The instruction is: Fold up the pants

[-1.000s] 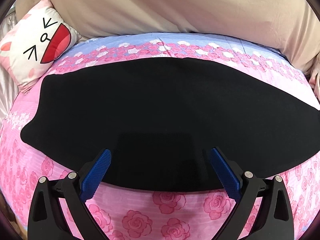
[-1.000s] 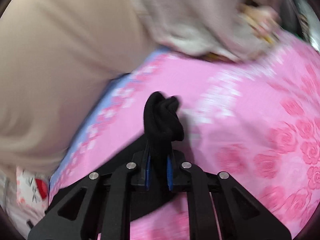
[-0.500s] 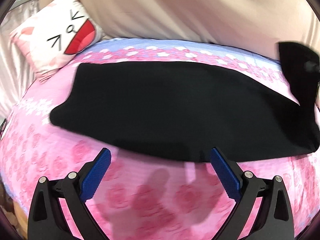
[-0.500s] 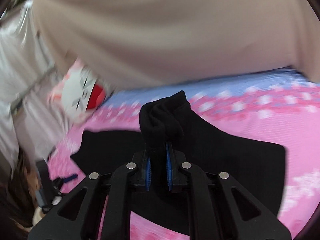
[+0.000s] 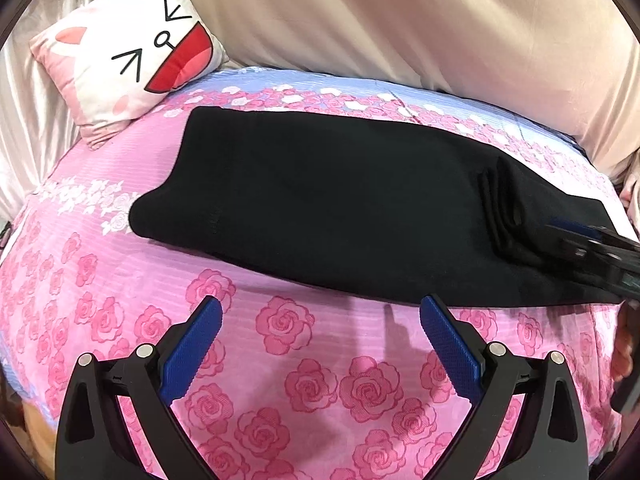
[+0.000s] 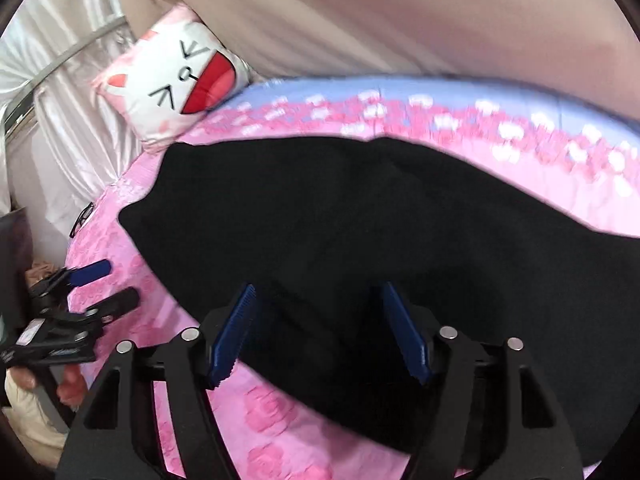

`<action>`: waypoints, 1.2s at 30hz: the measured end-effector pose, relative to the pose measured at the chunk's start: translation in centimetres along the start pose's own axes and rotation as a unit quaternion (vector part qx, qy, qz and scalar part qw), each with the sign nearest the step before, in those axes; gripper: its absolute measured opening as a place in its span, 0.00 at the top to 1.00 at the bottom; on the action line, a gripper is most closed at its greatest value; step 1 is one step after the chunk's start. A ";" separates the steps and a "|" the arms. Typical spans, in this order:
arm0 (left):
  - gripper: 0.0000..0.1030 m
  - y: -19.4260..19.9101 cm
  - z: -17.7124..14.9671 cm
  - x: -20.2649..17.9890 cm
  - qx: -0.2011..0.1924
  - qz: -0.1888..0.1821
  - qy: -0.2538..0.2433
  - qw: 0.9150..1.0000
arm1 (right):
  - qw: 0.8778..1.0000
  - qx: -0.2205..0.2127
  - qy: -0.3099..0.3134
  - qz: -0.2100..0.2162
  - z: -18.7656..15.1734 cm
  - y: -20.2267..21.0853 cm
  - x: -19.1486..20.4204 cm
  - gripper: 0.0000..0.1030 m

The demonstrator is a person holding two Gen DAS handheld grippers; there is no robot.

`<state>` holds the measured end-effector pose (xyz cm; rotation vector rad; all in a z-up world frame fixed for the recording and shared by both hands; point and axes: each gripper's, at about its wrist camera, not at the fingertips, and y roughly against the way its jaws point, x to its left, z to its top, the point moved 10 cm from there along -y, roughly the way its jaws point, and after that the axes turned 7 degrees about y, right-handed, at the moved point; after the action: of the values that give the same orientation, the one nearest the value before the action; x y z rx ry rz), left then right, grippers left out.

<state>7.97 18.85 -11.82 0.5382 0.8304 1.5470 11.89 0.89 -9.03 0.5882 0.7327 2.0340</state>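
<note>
Black pants (image 5: 340, 208) lie lengthwise across the pink rose bedsheet (image 5: 320, 380), with one end doubled over in a bunched fold (image 5: 504, 216) at the right. My left gripper (image 5: 320, 312) is open over bare sheet, just short of the pants' near edge, with nothing between its blue pads. My right gripper (image 6: 318, 292) hovers over the pants (image 6: 360, 220). Its jaws are opening, and the black cloth lies under and between them without being pinched. It also shows at the right edge of the left wrist view as the right gripper (image 5: 592, 248), and the left gripper (image 6: 92, 288) shows at the left of the right wrist view.
A white and pink cat-face pillow (image 5: 136, 52) (image 6: 176, 80) leans at the back left. A beige duvet (image 5: 400, 20) is heaped along the far side of the bed. Shiny pale curtains (image 6: 60, 100) hang to the left. A hand (image 6: 68, 392) holds the left gripper.
My right gripper swung across with the pants' end pinched in it, then spread its jaws, so the cloth now lies on the rest. My left gripper backed off the pants' near edge.
</note>
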 end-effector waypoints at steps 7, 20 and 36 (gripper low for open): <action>0.05 -1.0 -0.5 -0.3 0.011 -0.013 0.004 1.000 | 0.999 0.026 -0.013 -0.017 -0.5 -1.5 -1.3 0.48; 0.05 -0.5 -0.1 0.3 0.003 0.003 -0.003 1.000 | 0.996 0.034 0.025 -0.080 -0.3 -3.3 0.1 0.42; 0.05 -1.4 -0.3 -0.8 0.008 0.016 -0.028 0.999 | 0.994 0.031 0.058 -0.082 -0.3 -5.4 1.6 0.84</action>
<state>8.82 18.03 -12.97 0.6060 0.7961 1.5486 13.98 4.58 -12.81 0.4321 0.8874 1.9111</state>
